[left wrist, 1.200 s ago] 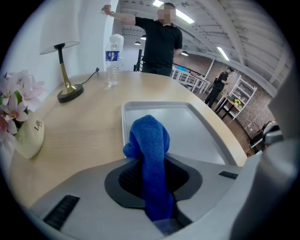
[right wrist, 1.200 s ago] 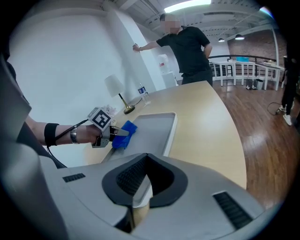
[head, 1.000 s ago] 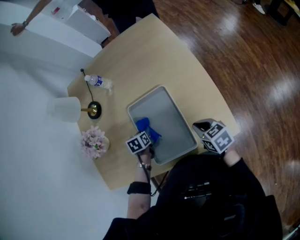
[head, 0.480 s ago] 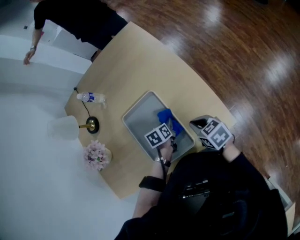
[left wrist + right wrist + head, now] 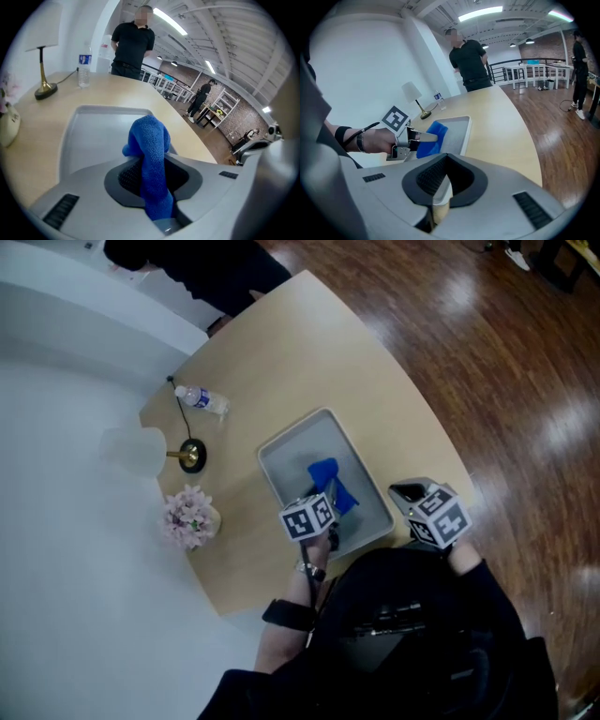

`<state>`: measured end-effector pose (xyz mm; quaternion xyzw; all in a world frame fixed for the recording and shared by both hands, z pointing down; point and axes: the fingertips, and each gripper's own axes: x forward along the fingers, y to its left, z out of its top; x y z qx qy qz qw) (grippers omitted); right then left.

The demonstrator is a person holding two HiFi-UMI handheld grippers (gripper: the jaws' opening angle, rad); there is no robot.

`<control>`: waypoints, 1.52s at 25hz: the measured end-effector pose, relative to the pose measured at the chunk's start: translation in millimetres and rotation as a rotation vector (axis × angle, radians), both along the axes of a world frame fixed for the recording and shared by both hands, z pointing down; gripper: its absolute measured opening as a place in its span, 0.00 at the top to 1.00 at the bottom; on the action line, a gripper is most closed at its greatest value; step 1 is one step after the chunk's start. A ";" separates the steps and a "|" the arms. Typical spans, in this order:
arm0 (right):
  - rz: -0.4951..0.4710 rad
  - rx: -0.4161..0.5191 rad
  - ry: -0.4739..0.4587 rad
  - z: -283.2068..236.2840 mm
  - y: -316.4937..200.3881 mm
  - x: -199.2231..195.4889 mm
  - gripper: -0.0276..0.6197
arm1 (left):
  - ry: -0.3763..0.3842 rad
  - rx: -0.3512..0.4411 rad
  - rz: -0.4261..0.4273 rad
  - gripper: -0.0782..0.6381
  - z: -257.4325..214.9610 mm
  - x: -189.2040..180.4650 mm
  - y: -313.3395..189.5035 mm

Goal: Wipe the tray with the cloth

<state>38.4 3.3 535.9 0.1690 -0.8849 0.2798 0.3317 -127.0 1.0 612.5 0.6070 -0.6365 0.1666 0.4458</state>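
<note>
A grey tray [image 5: 298,450] lies on the round wooden table [image 5: 309,343], in front of me. A blue cloth [image 5: 327,478] rests on the tray's middle, and my left gripper [image 5: 329,496] is shut on it from the near side. In the left gripper view the cloth [image 5: 149,140] bunches up out of the left gripper [image 5: 154,179] over the tray floor [image 5: 93,136]. My right gripper [image 5: 405,494] sits at the tray's near right rim. In the right gripper view the right gripper [image 5: 440,188] is shut on that rim, with the tray [image 5: 458,127], the cloth [image 5: 431,141] and the left gripper [image 5: 423,137] beyond.
A white-shaded lamp [image 5: 141,454] with a brass base, a water bottle [image 5: 203,400] and a vase of pink flowers [image 5: 190,518] stand left of the tray. A person in black [image 5: 202,263] stands at the table's far edge. Wooden floor [image 5: 506,362] lies to the right.
The left gripper has dragged the cloth from the tray's near left edge across to its middle. The right gripper has stayed at the rim. The person at the far side has shifted.
</note>
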 end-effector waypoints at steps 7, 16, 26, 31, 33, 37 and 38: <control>-0.070 0.008 0.003 3.0 13.2 -21.9 0.95 | -0.190 -0.092 -0.048 0.75 10.3 -91.9 87.9; -0.052 0.006 0.006 5.9 9.3 -16.4 0.95 | -0.162 -0.145 -0.075 0.75 43.7 -78.3 89.5; 0.028 -0.005 0.030 10.9 3.1 12.1 0.95 | 0.047 -0.090 0.124 0.75 48.6 61.8 23.8; 0.027 0.003 0.051 7.4 9.5 23.1 0.95 | 0.054 -0.071 0.198 0.75 47.1 92.8 14.0; 0.014 0.012 0.058 4.0 11.6 27.0 0.95 | 0.076 -0.062 0.212 0.75 45.6 100.7 11.5; 0.040 0.008 0.041 -4.6 25.0 16.0 0.95 | 0.089 -0.051 0.290 0.75 35.6 93.8 16.0; 0.049 0.003 0.038 -4.4 31.7 10.9 0.95 | 0.081 -0.052 0.301 0.75 31.7 86.5 24.5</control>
